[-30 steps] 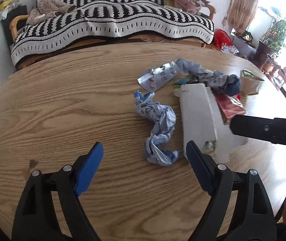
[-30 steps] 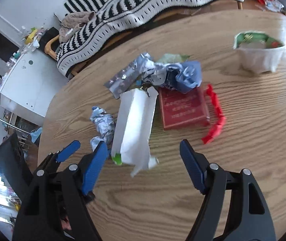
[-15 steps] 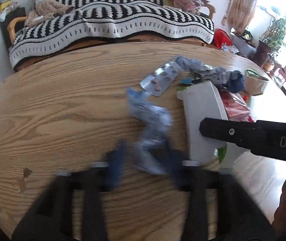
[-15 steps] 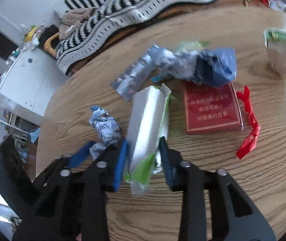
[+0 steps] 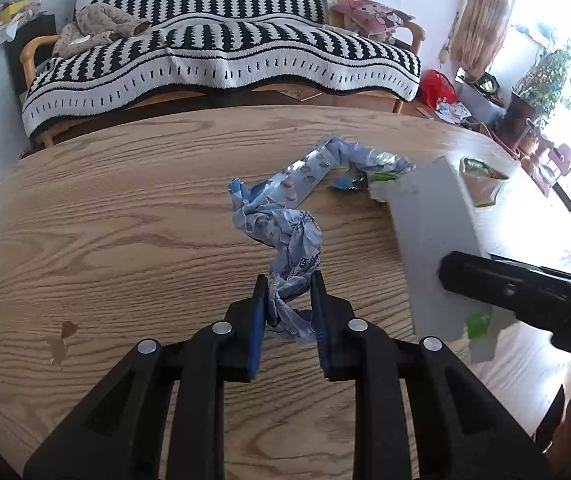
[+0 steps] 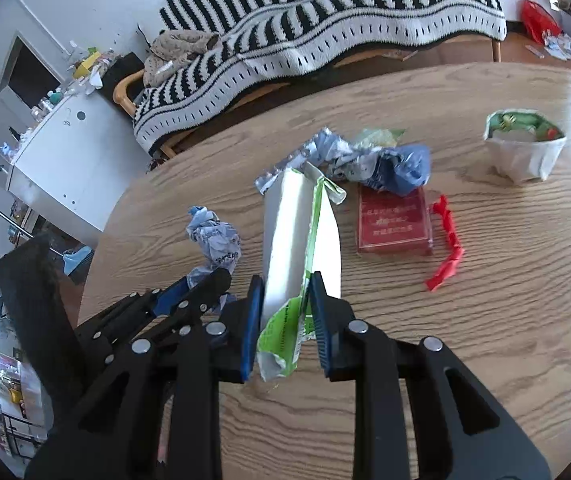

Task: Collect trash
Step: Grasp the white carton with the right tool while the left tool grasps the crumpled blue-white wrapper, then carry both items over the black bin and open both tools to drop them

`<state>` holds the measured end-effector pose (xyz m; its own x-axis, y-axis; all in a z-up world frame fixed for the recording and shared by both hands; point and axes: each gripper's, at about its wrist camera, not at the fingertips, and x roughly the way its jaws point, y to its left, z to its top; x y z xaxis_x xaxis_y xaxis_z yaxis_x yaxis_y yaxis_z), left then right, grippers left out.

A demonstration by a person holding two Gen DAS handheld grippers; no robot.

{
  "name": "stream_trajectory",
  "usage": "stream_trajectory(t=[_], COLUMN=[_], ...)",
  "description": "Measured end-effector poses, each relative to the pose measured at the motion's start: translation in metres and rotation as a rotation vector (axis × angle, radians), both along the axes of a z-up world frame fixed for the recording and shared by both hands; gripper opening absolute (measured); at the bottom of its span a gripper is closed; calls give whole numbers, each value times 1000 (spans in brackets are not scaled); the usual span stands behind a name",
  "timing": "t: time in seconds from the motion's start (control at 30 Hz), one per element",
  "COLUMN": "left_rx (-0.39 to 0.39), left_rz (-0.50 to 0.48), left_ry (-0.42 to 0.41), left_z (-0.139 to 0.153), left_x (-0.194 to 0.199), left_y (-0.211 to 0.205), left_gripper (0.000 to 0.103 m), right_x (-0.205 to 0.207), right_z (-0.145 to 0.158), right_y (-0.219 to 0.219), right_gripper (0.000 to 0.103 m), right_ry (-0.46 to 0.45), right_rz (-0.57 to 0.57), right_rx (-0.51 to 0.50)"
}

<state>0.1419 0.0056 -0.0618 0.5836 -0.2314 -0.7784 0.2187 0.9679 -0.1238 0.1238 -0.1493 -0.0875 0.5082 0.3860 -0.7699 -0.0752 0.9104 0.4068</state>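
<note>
Left wrist view: the left gripper (image 5: 287, 304) has its blue-padded fingers (image 5: 259, 312) pinched onto the near end of a crumpled blue-and-white wrapper (image 5: 285, 236), which trails away from them across the wooden desk (image 5: 105, 220). Just beyond the wrapper lies a silver blister pack (image 5: 305, 176), and beyond that a second crumpled bluish wrapper (image 5: 365, 158).

To the right, the white carton (image 5: 433, 232) rises off the desk, with a black finger of the other tool across its near end. A small white cup (image 5: 481, 180) with green inside stands farther right. A sofa under a black-and-white striped blanket (image 5: 221, 56) runs behind the desk.

From the right wrist view, the right gripper (image 6: 285, 308) has its fingers (image 6: 319, 320) drawn in tight on the green-printed near end of the white carton (image 6: 293, 232), which points away, lifted. The left gripper (image 6: 189, 292) shows at the left, on its wrapper (image 6: 215, 240). Past the carton lie a flat red box (image 6: 393, 220) with a twisted red strip (image 6: 447, 248) beside it; the bluish wrapper (image 6: 397, 164) overlaps the box's far edge.
</note>
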Motion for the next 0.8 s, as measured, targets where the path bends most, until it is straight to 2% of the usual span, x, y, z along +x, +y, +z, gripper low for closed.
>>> stream_trajectory(t=[0.17, 0.3, 0.4, 0.5, 0.57, 0.7, 0.8], left_rx=[7, -4, -10, -44, -73, -145, -166], left_rz=[-4, -36, -99, -195, -298, -498, -619], left_ry=[5, -10, -45, -73, -82, -53, -28], left_z=[14, 34, 53, 71, 81, 94, 98], left_x=[-10, -32, -57, -91, -125, -192, -239], left_y=[-12, -36, -71, -127, -179, -283, -349], left_gripper=[21, 21, 21, 21, 21, 21, 21], right_x=[-24, -62, -104, -157, -197, -280, -344], right_z=[25, 55, 75, 89, 97, 107, 108], right_y=[-21, -70, -121, -190, -241, -330, -387], right_gripper=[24, 24, 24, 24, 24, 24, 24], right_ry=[-57, -117, -160, -178, -184, -183, -167], right_rz=[-10, -61, -125, -231, -321, -489, -605], right_rx=[-5, -3, -34, -85, -116, -191, -231])
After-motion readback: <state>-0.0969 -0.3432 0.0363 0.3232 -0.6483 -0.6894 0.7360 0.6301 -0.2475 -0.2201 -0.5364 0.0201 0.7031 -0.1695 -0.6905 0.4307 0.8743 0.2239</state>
